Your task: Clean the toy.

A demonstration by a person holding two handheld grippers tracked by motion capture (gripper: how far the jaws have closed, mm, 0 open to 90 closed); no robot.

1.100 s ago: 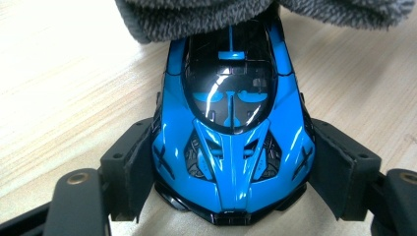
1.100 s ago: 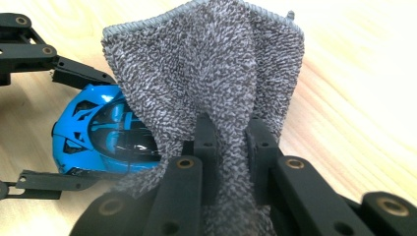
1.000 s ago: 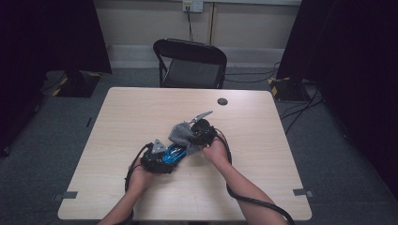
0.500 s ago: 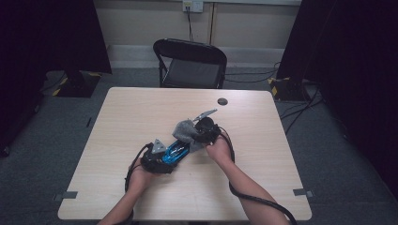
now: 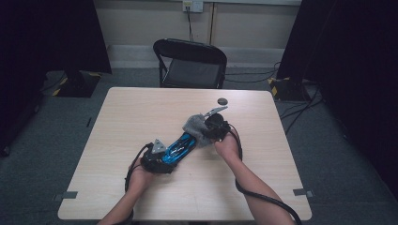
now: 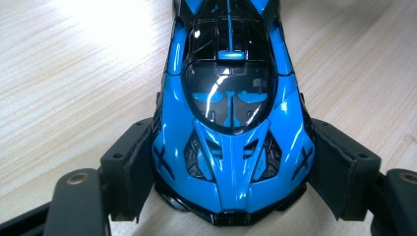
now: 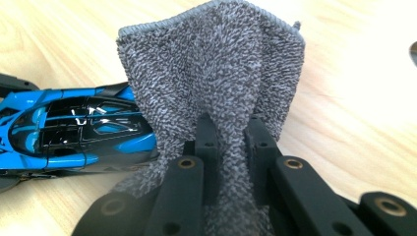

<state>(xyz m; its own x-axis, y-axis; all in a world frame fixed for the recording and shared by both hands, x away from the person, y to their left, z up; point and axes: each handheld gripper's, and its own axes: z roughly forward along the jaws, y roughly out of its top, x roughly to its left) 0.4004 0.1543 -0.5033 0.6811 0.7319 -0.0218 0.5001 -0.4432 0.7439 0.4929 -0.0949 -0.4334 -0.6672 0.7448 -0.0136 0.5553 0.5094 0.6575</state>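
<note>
While the left gripper [image 5: 162,157] keeps its fingers [image 6: 129,162] clamped on the two sides of the blue toy car [image 6: 231,123], which stands on the desk [image 5: 141,112] near its middle, the right gripper [image 5: 212,127] has its fingers [image 7: 209,142] pressed together on a grey cloth [image 7: 216,73] at the far end of the car. To wipe well, the cloth should probably slide along the body with light pressure, and the left grip should stay firm so that the car does not roll or turn.
</note>
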